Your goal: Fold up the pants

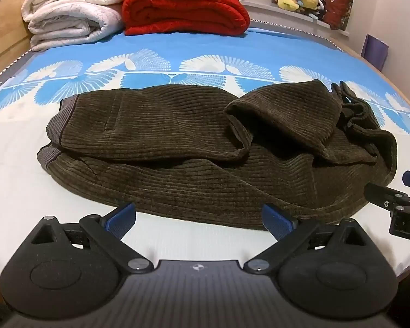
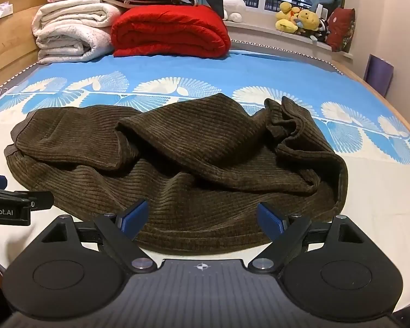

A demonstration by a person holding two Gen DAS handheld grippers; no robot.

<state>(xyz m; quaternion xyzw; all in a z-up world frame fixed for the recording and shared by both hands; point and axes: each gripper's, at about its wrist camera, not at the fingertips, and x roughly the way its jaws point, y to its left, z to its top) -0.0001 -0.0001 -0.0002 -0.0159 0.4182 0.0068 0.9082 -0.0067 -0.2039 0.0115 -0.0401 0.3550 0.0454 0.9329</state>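
Dark brown corduroy pants [image 1: 194, 153] lie crumpled across the bed, waistband with its grey ribbed band at the left and legs bunched over each other at the right. In the left wrist view my left gripper [image 1: 199, 221] stands open just short of the pants' near edge, nothing between its blue pads [image 1: 121, 220]. The right gripper's tip [image 1: 396, 196] shows at the right edge. In the right wrist view the same pants [image 2: 177, 164] fill the middle; my right gripper [image 2: 202, 218] is open over their near hem, pads apart from the cloth. The left gripper [image 2: 11, 205] shows at the left edge.
A folded red quilt [image 1: 183, 8] and a stack of white blankets [image 1: 71, 13] sit at the far end of the blue-and-white bed sheet [image 1: 232, 49]. A wooden headboard [image 2: 5, 32] rises at the left. Plush toys [image 2: 300, 19] line the window sill.
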